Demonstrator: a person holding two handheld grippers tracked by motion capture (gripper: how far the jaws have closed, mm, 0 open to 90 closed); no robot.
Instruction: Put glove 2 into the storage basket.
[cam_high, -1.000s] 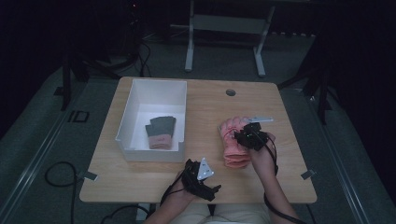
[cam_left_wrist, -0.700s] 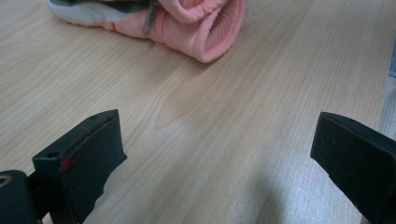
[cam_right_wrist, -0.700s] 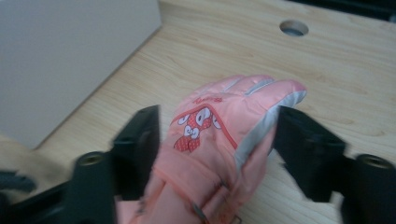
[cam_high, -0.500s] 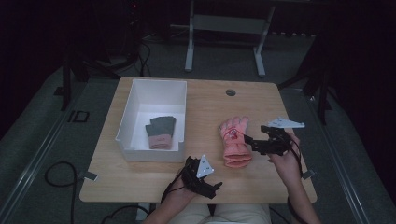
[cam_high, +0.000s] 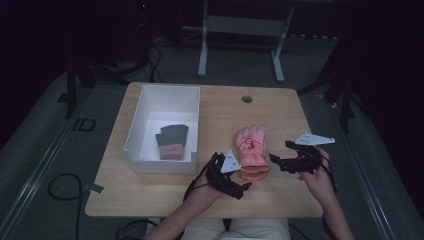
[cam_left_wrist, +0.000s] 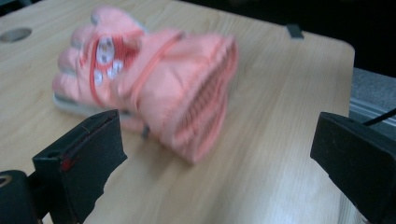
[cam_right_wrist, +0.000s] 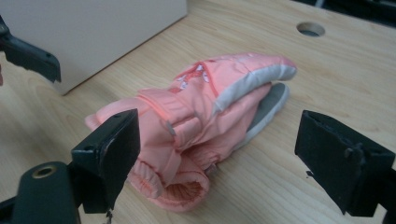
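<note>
Nearest to you, your left gripper (cam_high: 239, 186) sits low at the near edge of the light wooden table (cam_high: 280, 112), just left of the cuff end of the gloves. Its jaws stand wide apart with nothing between the pads; in the left gripper view the two black pads (cam_left_wrist: 84, 158) frame the ribbed cuff from a short way off without touching it.

Your right gripper (cam_high: 277, 160) is on the other side, just right of the cuff. Its jaws have just been opening, and they now stand wide with nothing gripped: in the right gripper view the gloves lie on the table beyond the pads (cam_right_wrist: 114, 144), clear of both.

Between the two tools lies the pair of padded salmon-pink winter gloves (cam_high: 251, 150), stacked one on the other, cuffs towards you and fingers pointing away. The top one bears a small red and white pattern on its back, and the lower one shows a grey palm in the right gripper view.

Further left stands the white rectangular bin (cam_high: 137, 127), and inside it lies a dark grey knitted glove with a pink cuff (cam_high: 171, 141). At the far side, a small round hole (cam_high: 247, 99) is set into the tabletop.
</note>
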